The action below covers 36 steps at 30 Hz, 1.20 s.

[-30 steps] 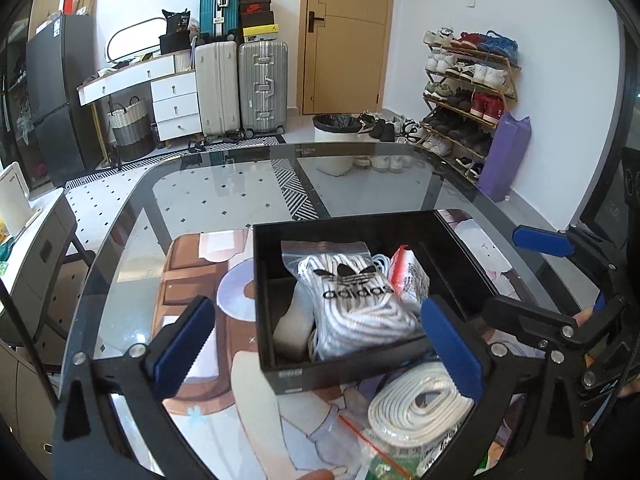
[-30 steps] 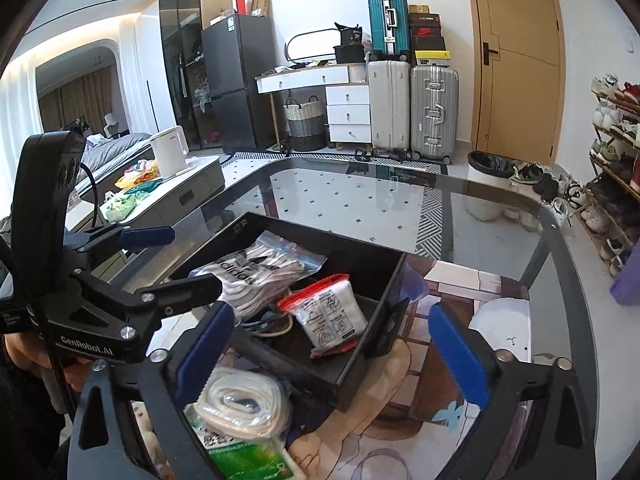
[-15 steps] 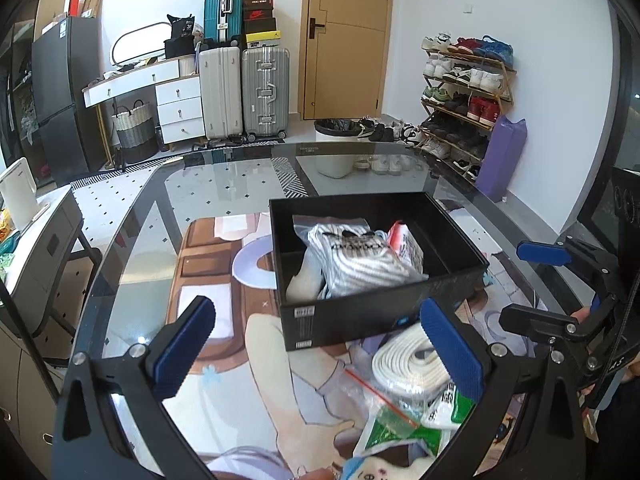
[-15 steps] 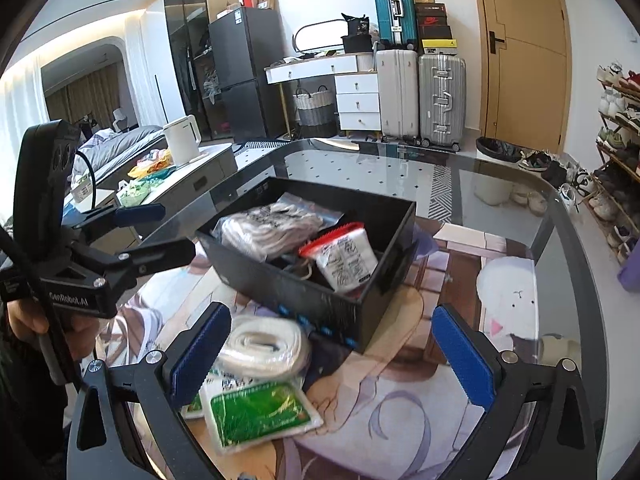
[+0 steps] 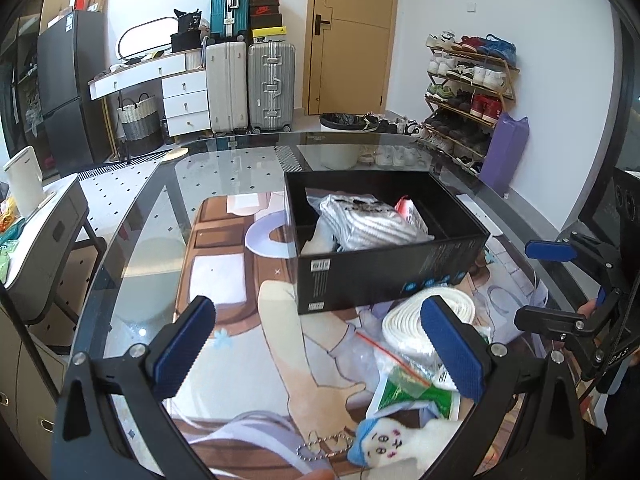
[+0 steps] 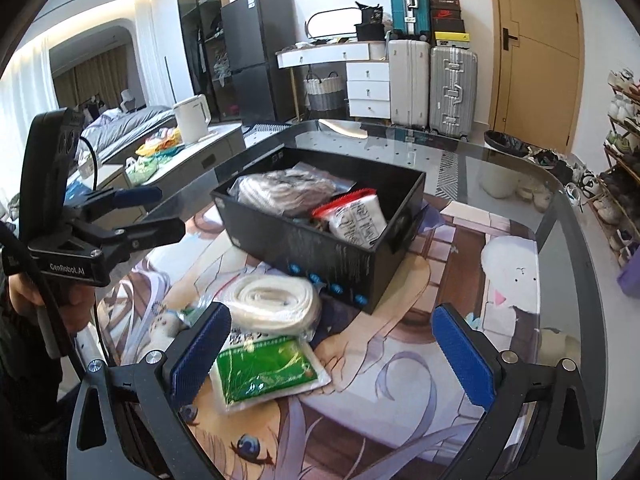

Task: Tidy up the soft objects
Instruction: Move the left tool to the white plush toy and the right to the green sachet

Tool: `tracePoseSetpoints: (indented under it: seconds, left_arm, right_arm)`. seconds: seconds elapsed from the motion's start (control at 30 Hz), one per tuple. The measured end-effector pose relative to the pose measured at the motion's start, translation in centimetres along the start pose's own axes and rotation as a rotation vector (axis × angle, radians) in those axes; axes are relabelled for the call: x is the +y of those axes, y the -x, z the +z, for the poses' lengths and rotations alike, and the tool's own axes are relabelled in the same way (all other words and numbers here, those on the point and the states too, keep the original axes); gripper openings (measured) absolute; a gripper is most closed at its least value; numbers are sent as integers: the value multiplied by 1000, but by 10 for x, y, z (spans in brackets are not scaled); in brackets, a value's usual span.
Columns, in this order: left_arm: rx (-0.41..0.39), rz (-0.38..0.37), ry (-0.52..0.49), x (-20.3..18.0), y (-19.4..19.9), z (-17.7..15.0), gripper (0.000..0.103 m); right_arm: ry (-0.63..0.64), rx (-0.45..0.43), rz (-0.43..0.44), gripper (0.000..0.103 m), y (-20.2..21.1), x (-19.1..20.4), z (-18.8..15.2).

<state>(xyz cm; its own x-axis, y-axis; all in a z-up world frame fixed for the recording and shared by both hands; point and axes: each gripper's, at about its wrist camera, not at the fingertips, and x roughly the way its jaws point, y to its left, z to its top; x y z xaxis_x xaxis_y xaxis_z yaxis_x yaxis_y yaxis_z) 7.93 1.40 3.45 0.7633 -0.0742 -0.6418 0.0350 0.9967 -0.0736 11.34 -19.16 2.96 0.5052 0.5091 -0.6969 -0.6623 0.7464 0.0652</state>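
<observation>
Both my left gripper and right gripper fingers are released, empty. The slippery bagged white roll at eleven o'clock could squirt free, nudging the black box.

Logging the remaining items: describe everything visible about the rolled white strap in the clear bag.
The rolled white strap is a flat coil of woven-looking white webbing sealed in a clear plastic bag. It lies on the printed mat just outside the black box, overlapping the green packet beside it. Neither gripper touches it.

"GenRobot.AI" on left tool
</observation>
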Motion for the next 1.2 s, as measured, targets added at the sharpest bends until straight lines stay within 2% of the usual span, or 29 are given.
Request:
tracePoseSetpoints:
  seconds: [0.2,0.43,1.2]
  left_arm:
    - [8,0,-17,-3,6,-9,103]
    - [13,-19,-58,-12,16,-16,103]
    - [133,-193,-188,-39,21,-43,103]
  right_arm:
    - [66,36,13,102,0,13,-10]
    - [81,57,27,102,-4,18,-13]
    - [83,120,58,102,-17,26,-21]
